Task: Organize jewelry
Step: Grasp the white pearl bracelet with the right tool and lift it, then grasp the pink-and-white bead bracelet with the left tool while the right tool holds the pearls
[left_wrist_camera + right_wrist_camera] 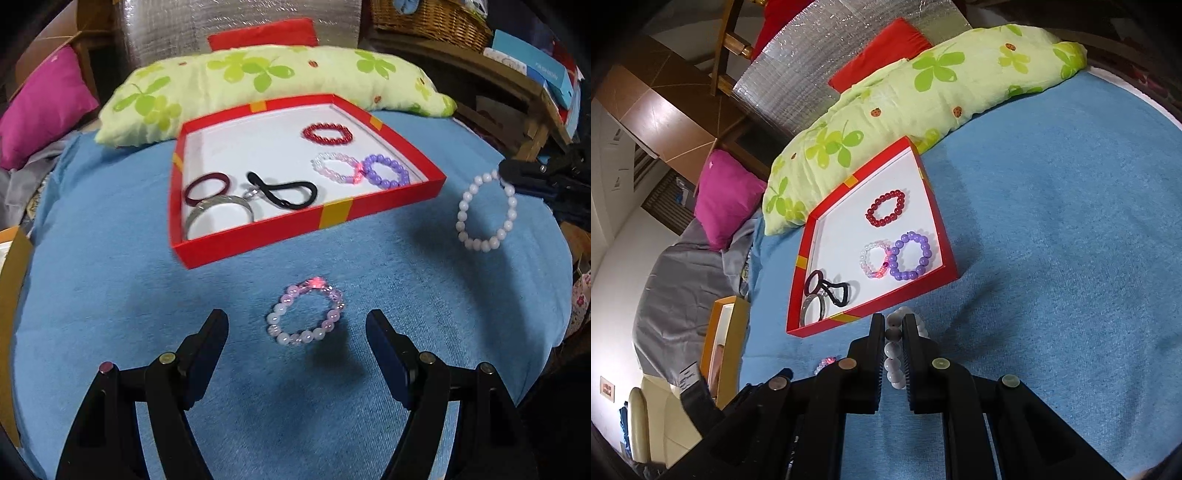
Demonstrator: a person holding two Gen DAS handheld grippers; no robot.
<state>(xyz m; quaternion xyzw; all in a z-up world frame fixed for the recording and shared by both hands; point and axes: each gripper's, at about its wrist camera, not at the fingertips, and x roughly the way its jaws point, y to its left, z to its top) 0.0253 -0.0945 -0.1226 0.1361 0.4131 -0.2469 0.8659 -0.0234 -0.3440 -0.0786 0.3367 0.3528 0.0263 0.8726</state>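
The right gripper [891, 325] was clamped on a white round-bead bracelet [485, 210], its two black fingers [875, 332] pinching the top beads while the rest of the loop hung free above the blue plush bed cover [369, 387]. In the right wrist view the beads ran down between the pads, just short of the near edge of the box.

The left gripper [297, 325] stood spread wide and held nothing. A pale pink and white glass-bead bracelet with a glowing red spot [306, 312] lay flat on the cover between its fingertips and a little ahead of them, touching neither.

Beyond it sat a shallow red cardboard box with yellow bands and a white floor [334, 216]. Along its right side lay a red bead bracelet [327, 132], a clear and pink bead bracelet [336, 168] and a purple bead bracelet [386, 170], the last two touching. In its near left corner were a dark red hair tie [207, 186], a black hair tie twisted into a loop [284, 192] and a silver metal bangle [218, 218], overlapping one another.

Behind the box lay a pale green pillow printed with clover leaves [258, 74], with a magenta cushion [44, 107] off to the left.
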